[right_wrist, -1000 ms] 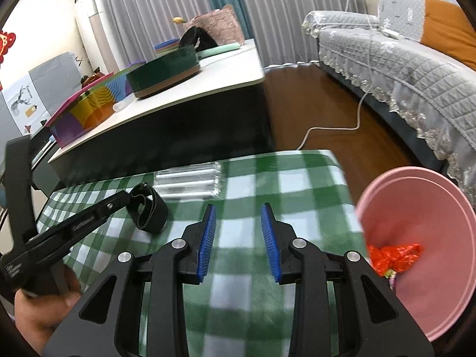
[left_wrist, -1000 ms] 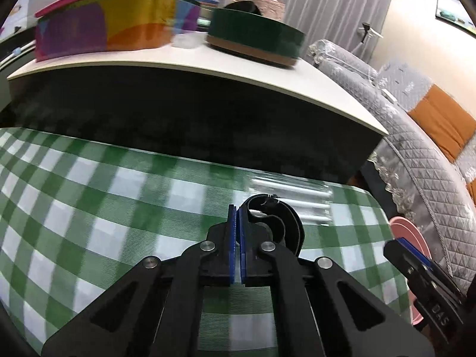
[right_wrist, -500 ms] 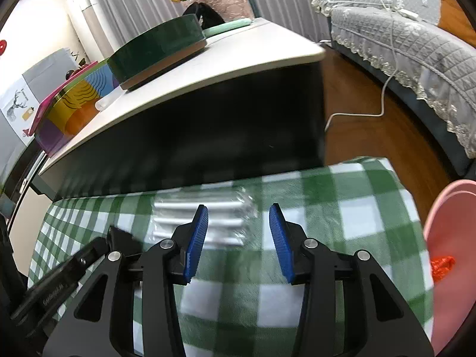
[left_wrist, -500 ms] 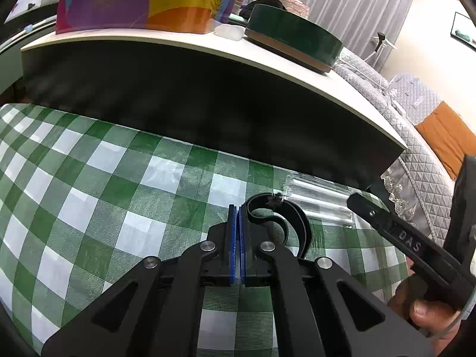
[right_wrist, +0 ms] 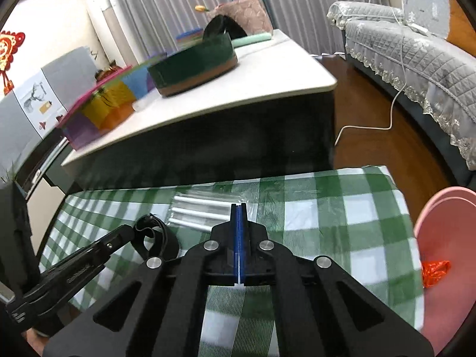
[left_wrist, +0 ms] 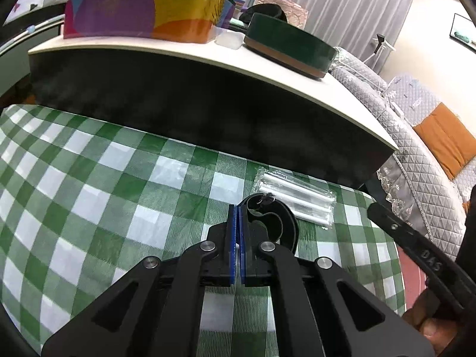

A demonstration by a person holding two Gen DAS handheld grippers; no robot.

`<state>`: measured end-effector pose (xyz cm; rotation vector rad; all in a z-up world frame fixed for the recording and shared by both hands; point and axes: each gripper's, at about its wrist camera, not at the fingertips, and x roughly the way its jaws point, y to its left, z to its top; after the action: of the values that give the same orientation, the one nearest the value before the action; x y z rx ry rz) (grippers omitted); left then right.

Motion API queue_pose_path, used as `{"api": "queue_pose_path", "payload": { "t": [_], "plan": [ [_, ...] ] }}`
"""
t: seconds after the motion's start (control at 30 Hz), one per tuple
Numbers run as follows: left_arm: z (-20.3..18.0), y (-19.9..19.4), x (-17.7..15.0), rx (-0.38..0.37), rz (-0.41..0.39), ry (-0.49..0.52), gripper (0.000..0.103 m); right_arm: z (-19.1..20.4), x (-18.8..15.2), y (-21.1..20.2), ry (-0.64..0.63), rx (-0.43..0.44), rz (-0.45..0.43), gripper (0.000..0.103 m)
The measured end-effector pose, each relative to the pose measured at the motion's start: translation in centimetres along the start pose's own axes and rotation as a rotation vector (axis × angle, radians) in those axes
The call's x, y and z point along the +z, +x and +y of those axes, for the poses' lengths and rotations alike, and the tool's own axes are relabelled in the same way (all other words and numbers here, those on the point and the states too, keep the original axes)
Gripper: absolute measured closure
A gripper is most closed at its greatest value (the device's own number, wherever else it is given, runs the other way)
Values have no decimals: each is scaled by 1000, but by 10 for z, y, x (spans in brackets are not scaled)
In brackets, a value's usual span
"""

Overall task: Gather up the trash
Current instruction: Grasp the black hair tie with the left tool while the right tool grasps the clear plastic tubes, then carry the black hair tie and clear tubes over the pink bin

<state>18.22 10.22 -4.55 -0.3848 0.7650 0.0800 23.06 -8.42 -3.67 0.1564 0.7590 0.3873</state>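
Left gripper (left_wrist: 237,223): jaws together, pinching one end of a curled black strap (left_wrist: 272,218), lifted just above the green checked tablecloth (left_wrist: 89,208)

Right gripper (right_wrist: 239,214): blue pads together at the near edge of a clear packet of white straws (right_wrist: 205,211); whether the film is caught between them cannot be told

Packet lies flat on the cloth near the far edge, just beside the strap. Pink bin (right_wrist: 440,238) sits off the right end of the cloth

Risks, as judged:
- thin slippery film; a pinch on the edge alone may slide off on lifting
- pads may have nipped the cloth with the wrapper, dragging it
- strap held by one end could snag the packet or drop

Count: one strap, one packet (three straws visible), one bin, one piece of red wrapper (right_wrist: 435,272) inside it, two grippers
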Motion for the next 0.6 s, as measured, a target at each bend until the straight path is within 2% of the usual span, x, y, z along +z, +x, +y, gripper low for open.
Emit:
{"api": "queue_pose_path", "payload": {
  "t": [0.03,0.1,0.13,0.17,0.2,0.4,0.47,0.6],
  "plan": [
    [0,-3,-1,1,0,0,101,0,-1,-4,-3,-4,4,102],
    [2,-10,-5,13,-5,5,101,-2,0,-5,-4,-21,16,90],
    [4,-13,-7,21,-7,3,101,-5,1,-2,6,-27,30,80],
    [6,-15,-9,24,-7,-4,101,-7,1,0,14,-22,33,58],
    [11,-17,-11,27,-4,-20,101,-9,2,1,15,-18,31,54],
    [35,-19,-8,44,1,-86,101,-10,7,42,-33,-22,108,50],
    [36,-18,-7,46,1,-81,101,-13,8,60,-30,-14,144,48],
    [37,-14,-9,50,14,-73,102,-10,17,73,-45,8,152,45]
  ]
}}
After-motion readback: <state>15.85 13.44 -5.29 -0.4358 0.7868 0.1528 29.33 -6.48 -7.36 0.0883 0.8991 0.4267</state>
